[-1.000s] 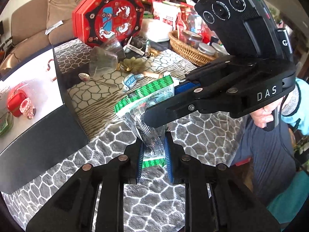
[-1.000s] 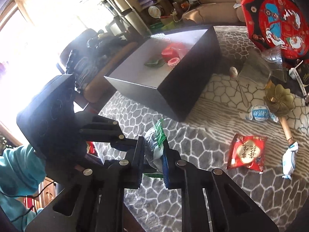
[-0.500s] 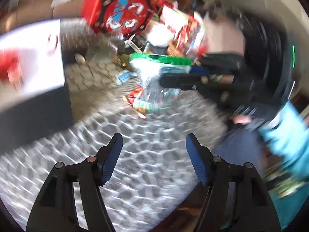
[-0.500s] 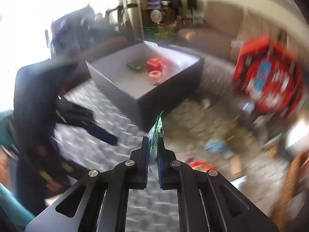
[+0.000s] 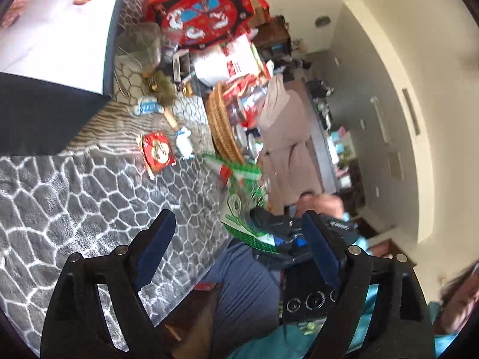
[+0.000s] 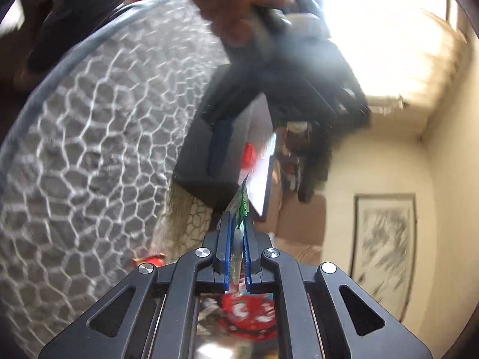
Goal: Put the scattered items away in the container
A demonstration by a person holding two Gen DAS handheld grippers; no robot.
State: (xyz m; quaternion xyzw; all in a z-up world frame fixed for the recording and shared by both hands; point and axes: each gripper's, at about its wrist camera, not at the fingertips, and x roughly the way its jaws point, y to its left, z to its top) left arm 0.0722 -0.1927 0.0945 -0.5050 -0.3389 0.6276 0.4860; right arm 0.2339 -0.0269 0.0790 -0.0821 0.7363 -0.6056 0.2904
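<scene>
Right gripper (image 6: 236, 233) clenched on the green-and-clear plastic packet (image 6: 242, 206), pads pinching its edge; the packet hangs in air, off the table, near the black container (image 6: 197, 161). Left gripper (image 5: 236, 239) is released, jaws wide apart and holding nothing. Judgement: packet is light, thin and floppy, with a probably slick film; an edge pinch suffices, though the free end will flap. The left wrist view shows what the right does not: items on the patterned cloth (image 5: 60, 209), namely a red sachet (image 5: 157, 150), wrapped candies (image 5: 184, 143) and a wicker basket (image 5: 223, 131). The right view alone shows the pad contact, though it is blurred.
</scene>
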